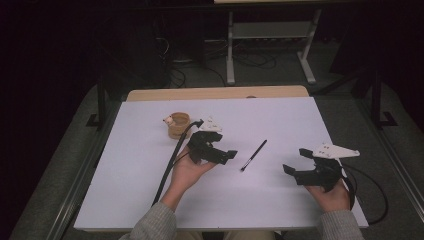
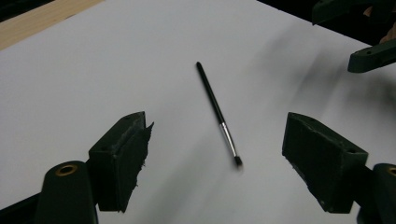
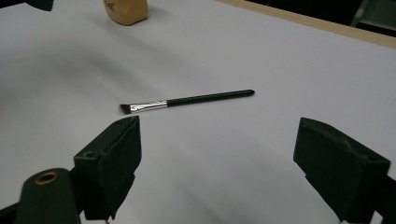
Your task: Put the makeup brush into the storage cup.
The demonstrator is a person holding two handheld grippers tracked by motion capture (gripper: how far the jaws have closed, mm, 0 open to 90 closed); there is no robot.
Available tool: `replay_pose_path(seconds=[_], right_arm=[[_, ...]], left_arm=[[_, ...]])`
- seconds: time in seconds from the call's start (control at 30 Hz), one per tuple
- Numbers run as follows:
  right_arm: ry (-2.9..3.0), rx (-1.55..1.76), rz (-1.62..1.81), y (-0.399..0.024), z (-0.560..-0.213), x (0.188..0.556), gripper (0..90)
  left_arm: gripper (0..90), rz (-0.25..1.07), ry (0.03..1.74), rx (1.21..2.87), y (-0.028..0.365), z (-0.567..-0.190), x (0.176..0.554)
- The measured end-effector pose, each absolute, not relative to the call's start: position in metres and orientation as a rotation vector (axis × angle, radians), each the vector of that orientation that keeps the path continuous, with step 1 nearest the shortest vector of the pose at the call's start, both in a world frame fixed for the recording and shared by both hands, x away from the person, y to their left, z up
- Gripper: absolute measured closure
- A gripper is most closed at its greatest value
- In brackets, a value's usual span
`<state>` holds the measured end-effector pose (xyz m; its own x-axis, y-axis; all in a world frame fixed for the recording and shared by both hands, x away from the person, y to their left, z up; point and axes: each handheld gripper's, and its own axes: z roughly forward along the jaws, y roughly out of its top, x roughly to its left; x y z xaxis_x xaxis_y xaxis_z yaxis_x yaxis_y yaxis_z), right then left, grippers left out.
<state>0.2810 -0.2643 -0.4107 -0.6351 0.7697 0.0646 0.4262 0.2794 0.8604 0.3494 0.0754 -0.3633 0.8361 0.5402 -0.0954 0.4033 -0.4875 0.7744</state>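
Observation:
A thin black brush (image 1: 253, 155) with a silver ferrule lies flat on the white table top (image 1: 150, 200), bristles toward the person. In the left gripper view the brush (image 2: 218, 112) lies ahead, between the wide-apart jaws. My left gripper (image 1: 227, 148) is open, just left of the brush, with nothing in it. In the right gripper view the brush (image 3: 187, 101) lies crosswise ahead. My right gripper (image 1: 297, 160) is open too, to the right of the brush and apart from it. The other gripper's jaws (image 2: 369, 35) show at the top right of the left gripper view.
A small tan cup-like holder (image 1: 178, 124) stands at the back left of the white surface, also seen as the tan holder (image 3: 125, 10) far off. Black cables (image 1: 170, 165) trail from both grippers. A wooden table edge (image 1: 215, 93) runs along the back.

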Motion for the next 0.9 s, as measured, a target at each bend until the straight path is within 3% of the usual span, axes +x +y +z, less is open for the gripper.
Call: replay_pose_path(seconds=[0.9], right_arm=[[2.176,1.108,1.299,-0.27,-0.411,0.283,14.2]], left_arm=[[32.4,0.154,0.713,2.25,0.004,-0.373,0.387]])
